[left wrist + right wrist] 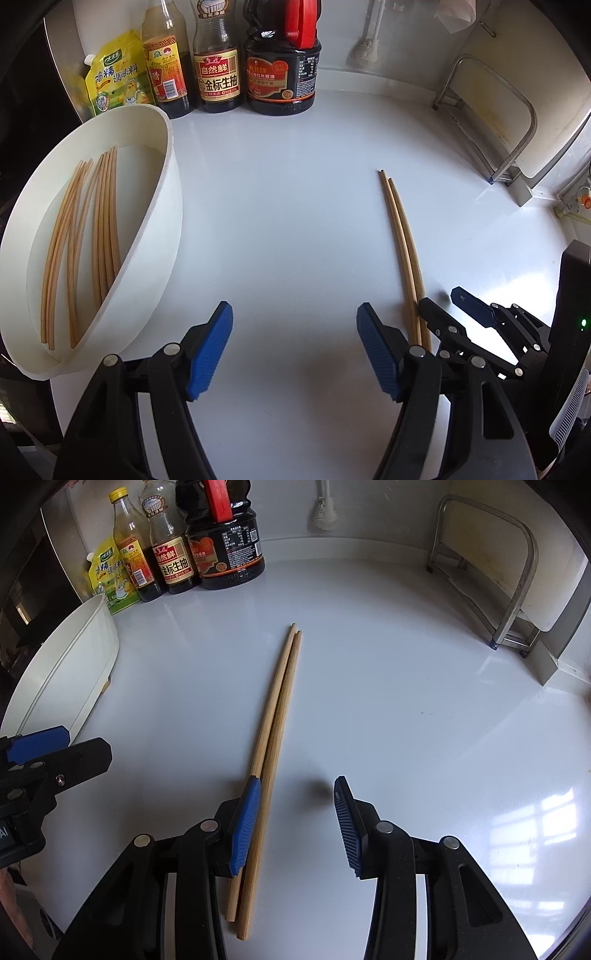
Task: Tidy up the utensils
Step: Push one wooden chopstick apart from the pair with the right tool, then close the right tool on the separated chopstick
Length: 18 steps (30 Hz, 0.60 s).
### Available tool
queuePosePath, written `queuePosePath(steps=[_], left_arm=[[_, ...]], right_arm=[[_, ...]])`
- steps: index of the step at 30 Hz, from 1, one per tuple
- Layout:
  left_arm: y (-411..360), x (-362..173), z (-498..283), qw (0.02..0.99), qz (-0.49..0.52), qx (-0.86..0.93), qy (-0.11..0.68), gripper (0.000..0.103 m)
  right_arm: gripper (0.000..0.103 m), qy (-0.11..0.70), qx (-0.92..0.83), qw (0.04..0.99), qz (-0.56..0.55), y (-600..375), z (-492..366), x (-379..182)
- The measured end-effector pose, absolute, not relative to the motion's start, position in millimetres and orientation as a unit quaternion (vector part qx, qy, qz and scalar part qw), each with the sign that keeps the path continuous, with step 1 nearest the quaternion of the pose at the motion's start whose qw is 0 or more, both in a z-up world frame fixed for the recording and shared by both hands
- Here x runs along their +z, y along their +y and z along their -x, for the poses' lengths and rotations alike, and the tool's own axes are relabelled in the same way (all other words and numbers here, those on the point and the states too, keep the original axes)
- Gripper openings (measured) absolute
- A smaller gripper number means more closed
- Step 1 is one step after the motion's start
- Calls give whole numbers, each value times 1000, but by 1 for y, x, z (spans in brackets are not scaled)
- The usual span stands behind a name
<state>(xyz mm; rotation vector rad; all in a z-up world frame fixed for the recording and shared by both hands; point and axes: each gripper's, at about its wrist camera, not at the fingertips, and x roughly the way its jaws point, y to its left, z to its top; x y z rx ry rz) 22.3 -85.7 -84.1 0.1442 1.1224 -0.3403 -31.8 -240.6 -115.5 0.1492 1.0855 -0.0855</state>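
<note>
**Two chopsticks on the counter, the rest in the white tub**

White and glossy, the counter runs back to a pale wall. At the far left stands a white oval plastic tub, and inside it lie several thin light-wooden chopsticks, side by side along its length. Behind the tub, against the wall, there is a yellow seasoning pouch, then a tall clear bottle with an orange label, a dark sauce bottle with a gold label and a wide dark soy sauce jug with a red handle.

The left gripper hovers over bare counter near the tub, its blue pads spread wide with nothing between them.

To the right of it, a pair of light-wooden chopsticks lies on the counter, the two sticks touching each other and pointing away toward the wall. The right gripper is above their near ends. Its jaws are apart; the left blue pad is over or against the outer stick, and I cannot tell if it touches. The right pad stands well apart from the sticks, so nothing is pinched.

At the far right, a metal rack holds a pale cutting board upright near the wall.
</note>
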Motion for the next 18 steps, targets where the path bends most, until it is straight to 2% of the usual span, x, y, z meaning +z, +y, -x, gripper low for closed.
queuePosePath(steps=[5, 6, 10, 18], left_arm=[[-88, -86, -22, 831, -68, -160, 529, 68], [-89, -86, -22, 831, -67, -160, 529, 68], [-97, -88, -19, 832, -64, -166, 526, 70], [-131, -98, -17, 831, -69, -185, 520, 71]], right_arm=[[37, 516, -37, 855, -46, -234, 33, -121], [29, 514, -35, 856, -46, -233, 33, -121], [7, 511, -33, 858, -47, -237, 33, -122], [7, 499, -48, 863, -68, -271, 42, -124]])
